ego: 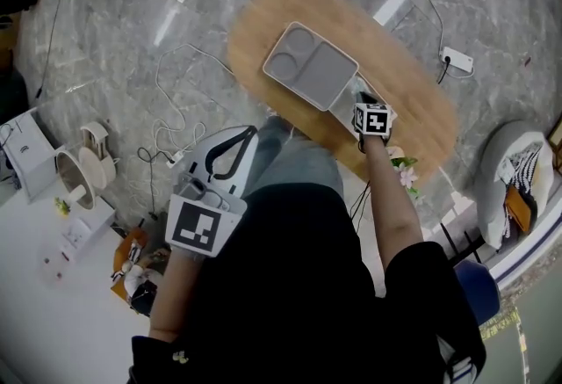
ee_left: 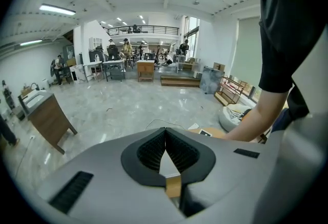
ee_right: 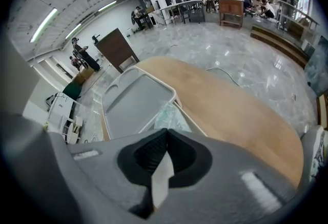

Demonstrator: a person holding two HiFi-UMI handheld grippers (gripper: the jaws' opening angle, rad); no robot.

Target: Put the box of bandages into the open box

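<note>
A grey compartment tray (ego: 314, 66) lies on the oval wooden table (ego: 413, 101); the right gripper view shows the same tray (ee_right: 134, 100). Beside its near corner lies a clear, white-rimmed thing (ee_right: 171, 118), partly hidden by my right gripper (ee_right: 166, 133). I see no box of bandages in any view. The right gripper (ego: 361, 99) hovers at the tray's near right corner, jaws shut with nothing between them. My left gripper (ego: 253, 131) is held off the table, close to the person's body. In its own view the left gripper (ee_left: 165, 129) is shut and empty, pointing out over the hall floor.
White cables and a power strip (ego: 457, 60) lie on the marble floor around the table. A beanbag (ego: 518, 180) sits at the right and a white shelf unit (ego: 26, 154) at the left. A wooden desk (ee_right: 117, 48) and several people stand farther off.
</note>
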